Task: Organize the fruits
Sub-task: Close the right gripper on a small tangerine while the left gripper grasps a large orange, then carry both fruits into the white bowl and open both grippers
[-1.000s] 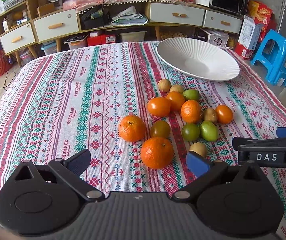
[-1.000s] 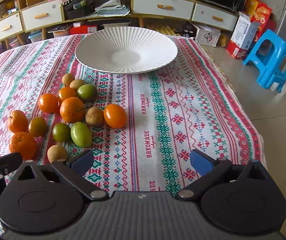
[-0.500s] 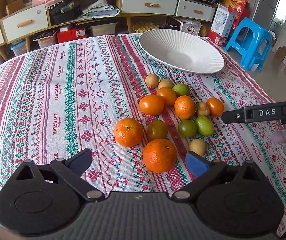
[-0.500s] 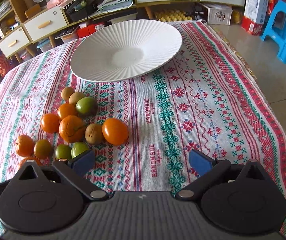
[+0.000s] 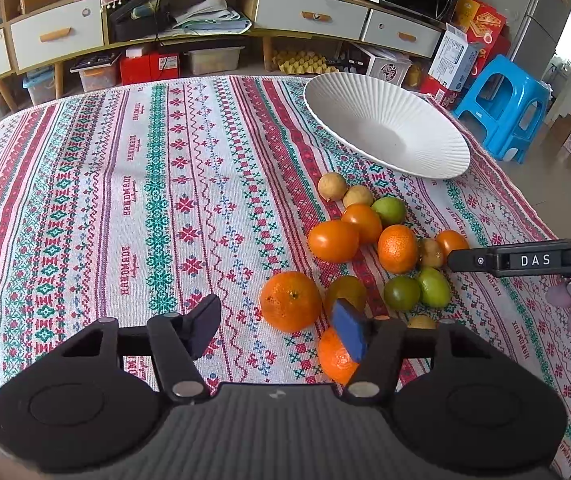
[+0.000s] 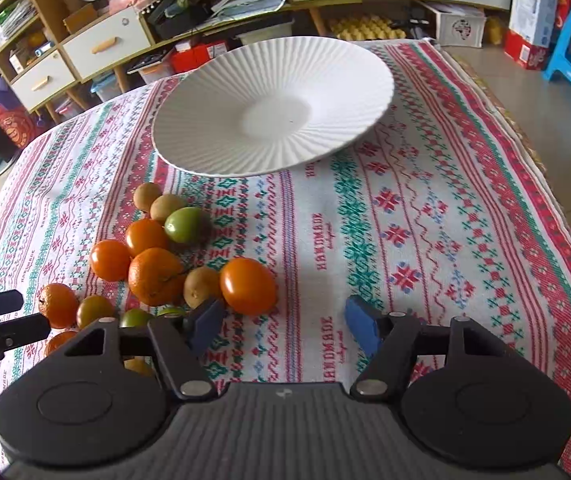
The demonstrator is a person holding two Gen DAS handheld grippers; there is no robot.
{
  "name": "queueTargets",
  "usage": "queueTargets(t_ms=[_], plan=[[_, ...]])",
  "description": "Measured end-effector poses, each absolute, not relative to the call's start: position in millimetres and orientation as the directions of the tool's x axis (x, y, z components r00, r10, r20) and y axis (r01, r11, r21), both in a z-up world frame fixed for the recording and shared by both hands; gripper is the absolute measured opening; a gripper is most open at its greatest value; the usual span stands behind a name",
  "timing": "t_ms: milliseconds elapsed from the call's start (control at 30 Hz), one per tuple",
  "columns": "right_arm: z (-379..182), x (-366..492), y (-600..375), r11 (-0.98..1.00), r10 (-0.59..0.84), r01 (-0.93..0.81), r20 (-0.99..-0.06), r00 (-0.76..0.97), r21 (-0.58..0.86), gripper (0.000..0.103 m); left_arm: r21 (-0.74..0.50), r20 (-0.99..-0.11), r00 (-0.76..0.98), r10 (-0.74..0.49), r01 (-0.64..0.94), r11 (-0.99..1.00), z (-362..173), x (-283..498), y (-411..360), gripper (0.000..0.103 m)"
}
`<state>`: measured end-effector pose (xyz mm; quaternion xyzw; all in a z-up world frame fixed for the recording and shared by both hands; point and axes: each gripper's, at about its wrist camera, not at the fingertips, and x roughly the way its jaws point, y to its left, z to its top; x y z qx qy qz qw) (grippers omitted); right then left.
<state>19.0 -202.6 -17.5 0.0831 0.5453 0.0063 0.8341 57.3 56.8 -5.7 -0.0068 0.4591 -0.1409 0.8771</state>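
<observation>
Fruits [image 6: 153,276] lie in one loose cluster on the patterned tablecloth [image 5: 157,208], just on the near side of the white ribbed plate [image 6: 205,136], which holds nothing. From largest to smallest I see rough-skinned oranges, smooth orange tomato-like fruits, green ones and small tan ones, all touching or nearly touching their neighbours.

Compared with a second ago, my left gripper [image 5: 277,328] has swung leftward and come lower and closer: the plate now sits at the upper right of its view instead of the middle, and the cluster has slid to the right. The blue pad of its right finger [image 5: 349,334] now overlaps the nearest orange [image 5: 335,354], where before that orange lay fully in view between the fingers. The large orange [image 5: 290,301] sits just beyond the gap. Its fingers stand wide apart, holding nothing.

My right gripper [image 6: 285,326] has also moved forward; the plate looms larger in its view and the smooth orange fruit [image 6: 248,285] is now just ahead of its left finger. Its fingers are spread wide too, holding nothing, over bare cloth. From the left view its black finger reaches in beside the cluster's right edge.
</observation>
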Motion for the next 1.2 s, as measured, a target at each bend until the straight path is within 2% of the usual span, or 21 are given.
queueTargets(t_ms=[67,233,467,600,900,1200], plan=[[-18.5,21.3,-199.1,0.988,0.098,0.068,-0.91,0.404,0.136,0.059,-0.148,-0.807,0.533,-0.254,0.234,0.961,-9.3,60.4,58.3,0.07],[-21.6,26.3,-193.5,0.993,0.081,0.045,-0.913,0.4,0.107,0.049,-0.181,-0.807,0.519,-0.281,0.236,0.955,-15.5,65.3,56.9,0.066],[-23.4,29.5,-185.5,0.997,0.07,0.006,-0.912,0.405,0.079,0.042,-0.18,-0.808,0.52,-0.276,0.227,0.957,-22.0,71.2,55.7,0.063],[-23.8,30.8,-182.4,0.997,0.08,-0.017,-0.909,0.41,0.08,0.028,-0.165,-0.806,0.529,-0.266,0.23,0.959,-21.5,70.8,53.5,0.053],[-20.2,29.4,-185.3,0.995,0.094,-0.003,-0.907,0.41,0.102,0.027,-0.155,-0.808,0.537,-0.241,0.201,0.967,-19.7,70.9,57.1,0.052],[-4.5,30.3,-188.0,0.992,0.108,0.011,-0.893,0.436,0.125,0.027,-0.187,-0.782,0.562,-0.269,0.201,0.962,-2.8,70.8,51.2,0.052]])
